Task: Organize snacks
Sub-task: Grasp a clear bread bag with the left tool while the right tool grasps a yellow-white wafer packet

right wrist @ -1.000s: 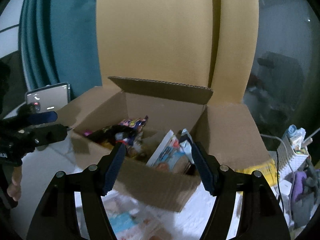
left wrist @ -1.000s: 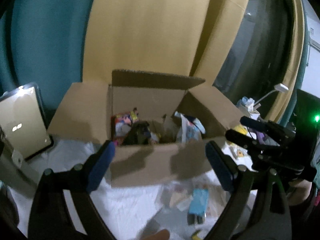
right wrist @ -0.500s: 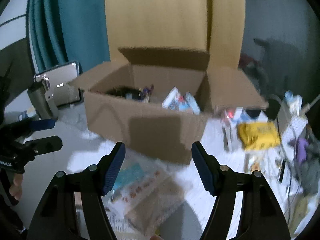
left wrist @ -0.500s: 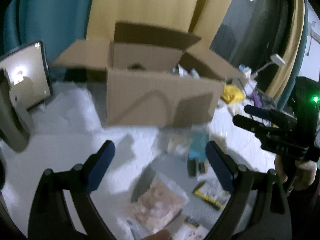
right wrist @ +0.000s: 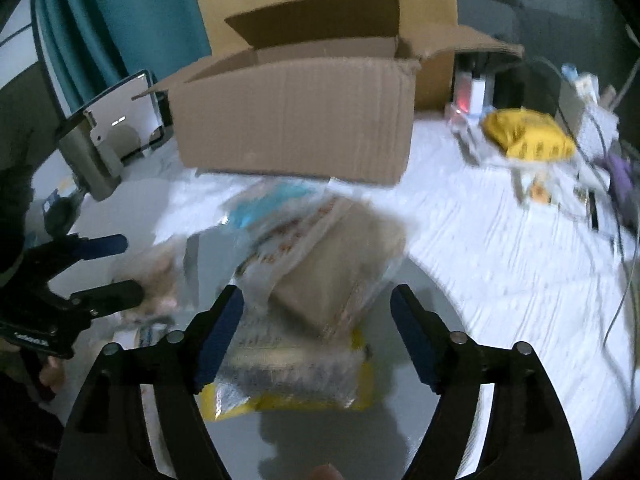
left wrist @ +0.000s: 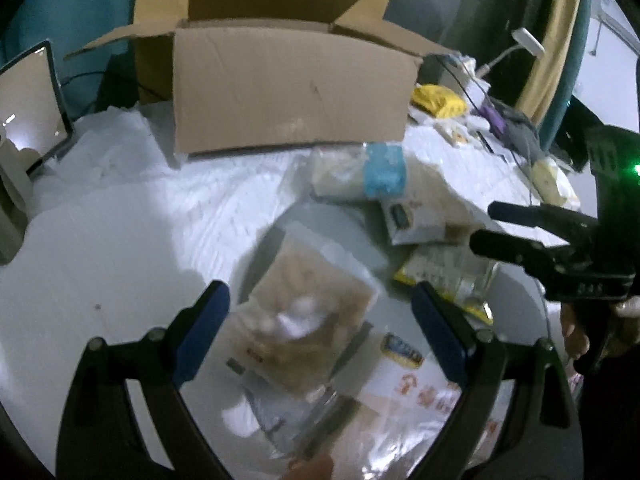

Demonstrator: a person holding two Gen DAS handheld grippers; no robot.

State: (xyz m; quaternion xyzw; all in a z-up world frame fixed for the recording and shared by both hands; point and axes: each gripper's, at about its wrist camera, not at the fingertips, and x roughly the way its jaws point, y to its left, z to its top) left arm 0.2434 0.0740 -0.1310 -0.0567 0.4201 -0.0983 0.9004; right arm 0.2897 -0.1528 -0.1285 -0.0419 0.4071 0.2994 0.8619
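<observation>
An open cardboard box (left wrist: pixel 292 88) stands at the back of the white table, its front wall (right wrist: pixel 296 120) facing me. In front of it lies a loose pile of snack packets. My left gripper (left wrist: pixel 318 296) is open above a clear bag of tan snacks (left wrist: pixel 308 316), its pads clear of it. My right gripper (right wrist: pixel 318 296) hangs over a clear bag with a brown block (right wrist: pixel 332 280); its jaws are opening, and the pads do not press on the bag. A blue-and-white packet (left wrist: pixel 384 172) and a yellow-edged packet (right wrist: pixel 288 396) also lie in the pile. Each gripper shows in the other's view (left wrist: pixel 504 228) (right wrist: pixel 108 268).
A tablet on a stand (left wrist: pixel 28 108) leans at the left of the box. To the right lie a yellow bag (right wrist: pixel 528 136), a white desk lamp (left wrist: pixel 528 42), cables and small clutter. Teal and yellow curtains hang behind.
Both grippers came down from over the box's opening to the packets lying in front of it and now tilt downward. The right jaws stand a little wider.
</observation>
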